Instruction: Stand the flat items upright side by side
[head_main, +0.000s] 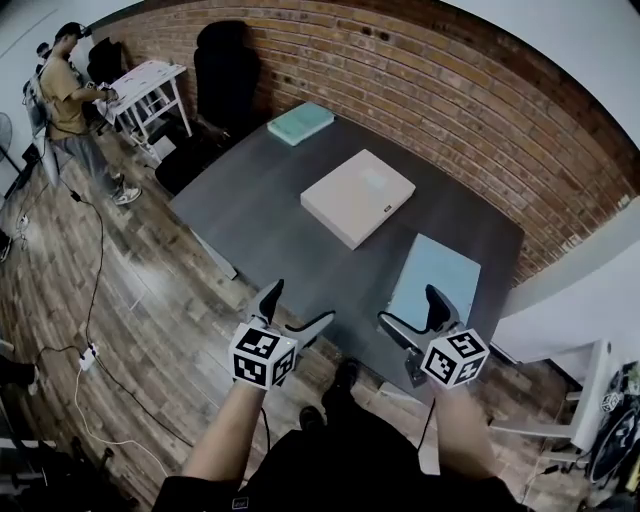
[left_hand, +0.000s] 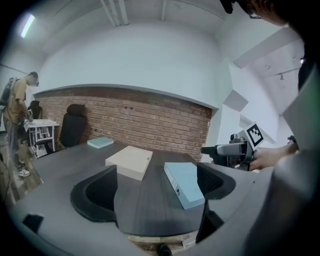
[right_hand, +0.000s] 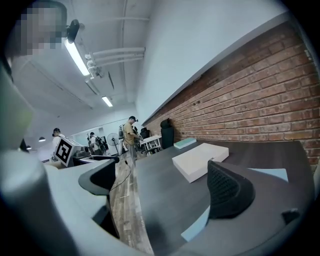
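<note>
Three flat items lie on the dark grey table (head_main: 260, 225). A teal book (head_main: 300, 122) is at the far corner, a cream box (head_main: 357, 196) in the middle, and a light blue case (head_main: 435, 278) near the front right edge. My left gripper (head_main: 295, 308) hovers open over the table's near edge, left of the blue case (left_hand: 184, 182), with nothing between its jaws. My right gripper (head_main: 412, 310) is open at the near end of the blue case (right_hand: 272, 174). In the right gripper view the cream box (right_hand: 200, 159) lies ahead between the jaws, well apart from them.
A brick wall (head_main: 450, 110) runs behind the table. Black chairs (head_main: 225, 70) stand at the far corner. A person (head_main: 65, 95) works at a white desk (head_main: 150, 85) at far left. Cables (head_main: 90, 350) trail over the wooden floor.
</note>
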